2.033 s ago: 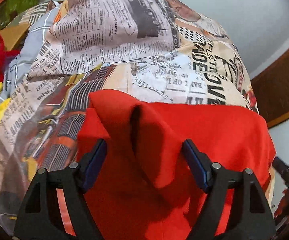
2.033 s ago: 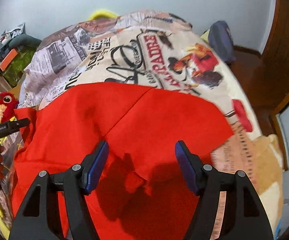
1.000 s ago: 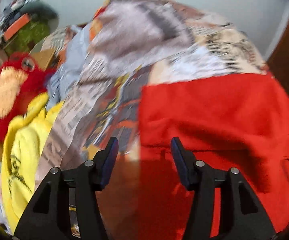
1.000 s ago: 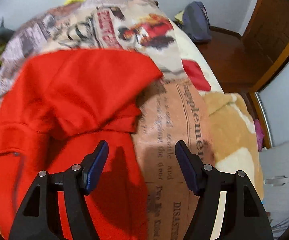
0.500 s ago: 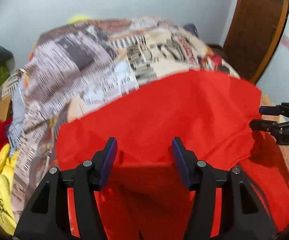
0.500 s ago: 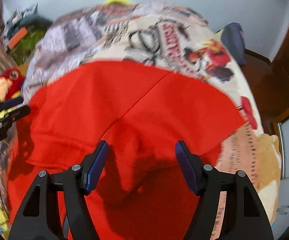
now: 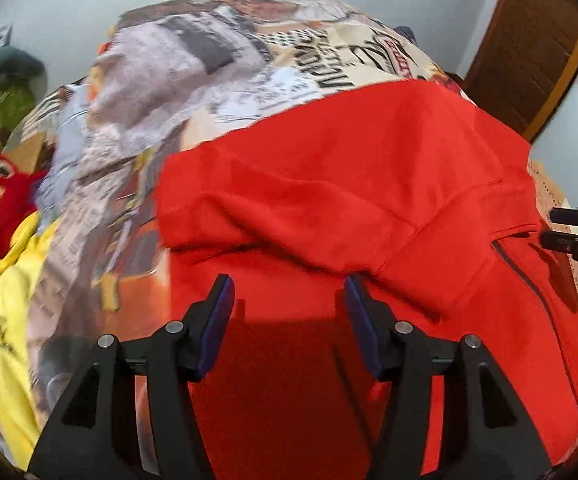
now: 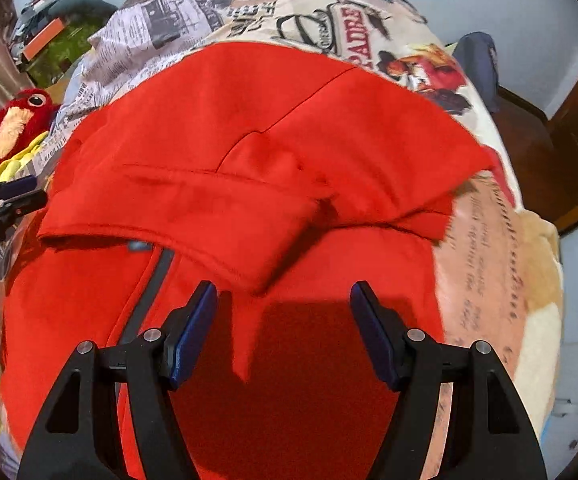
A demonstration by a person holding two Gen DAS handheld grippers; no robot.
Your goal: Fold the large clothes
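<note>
Both grippers hang over the red garment [image 8: 249, 128], which lies spread on a bed with a newsprint-patterned cover [image 7: 209, 72]. The left gripper [image 7: 287, 312] has its jaws wide apart with nothing between them; the right gripper [image 8: 283, 328] is likewise wide open and empty. Neither seems to touch the cloth, though how high they sit above it cannot be told.

Ahead of the right gripper a folded-over flap [image 8: 193, 216] lies across the body of the garment, its loose corner just in front of the jaws, and a dark zip [image 8: 149, 284] runs down to the left of its left finger. Ahead of the left gripper the same fold shows as a thick, rumpled ridge with creases — not a flat layer.

The risks, as I judge them:

- Closing on the ridge could catch several layers at once, so that a pull drags the whole garment instead of turning one edge.
- A shallow pinch on thick, soft cloth may slip out mid-lift and drop the fold crooked.
- If the two grippers lift unevenly, the flap could skew and the creases get pressed in.
- The cover is soft — a low grab might pinch it along with the garment.
- The yellow cloth [image 7: 9, 320] and plush toy [image 8: 13, 124] lie off to the left, near enough to snag a wide sweep.
</note>
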